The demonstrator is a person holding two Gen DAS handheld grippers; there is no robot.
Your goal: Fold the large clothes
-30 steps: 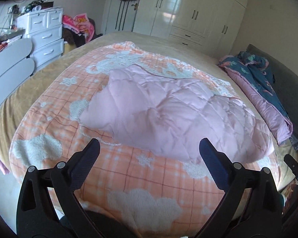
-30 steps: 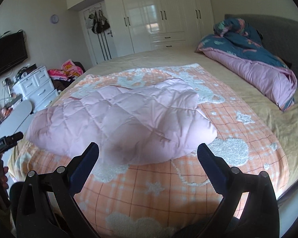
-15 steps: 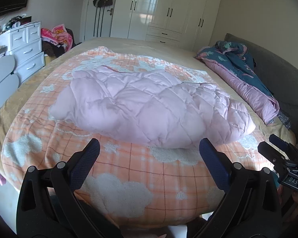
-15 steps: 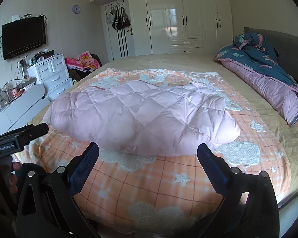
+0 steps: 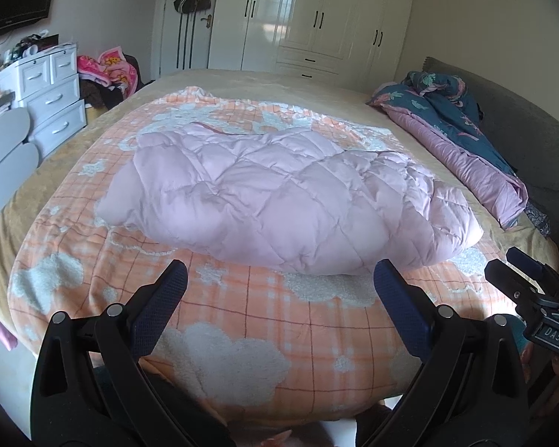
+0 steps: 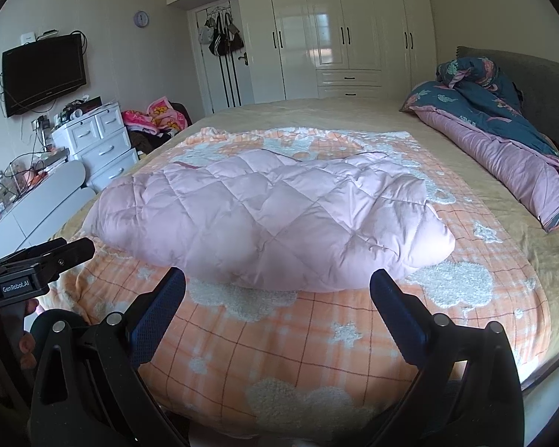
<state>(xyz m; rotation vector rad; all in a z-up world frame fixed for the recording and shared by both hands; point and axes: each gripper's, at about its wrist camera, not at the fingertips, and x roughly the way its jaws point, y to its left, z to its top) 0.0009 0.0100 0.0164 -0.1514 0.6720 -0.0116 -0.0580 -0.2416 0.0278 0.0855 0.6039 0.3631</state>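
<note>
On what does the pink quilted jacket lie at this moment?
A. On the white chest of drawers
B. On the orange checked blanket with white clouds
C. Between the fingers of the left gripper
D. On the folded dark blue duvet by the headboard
B: the pink quilted jacket rests flat on the orange checked blanket, and both the left gripper and the right gripper are open and short of it.

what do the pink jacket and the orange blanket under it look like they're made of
Pink jacket: looks like thin, smooth woven shell, likely nylon or polyester, with puffy fill; diamond quilting and a faint sheen suggest it. Whether the fill is down or synthetic cannot be told.

Orange blanket: looks like soft matte fleece or plush; the white clouds stand up in a nubby, sherpa-like pile against the flatter checked ground.
</note>
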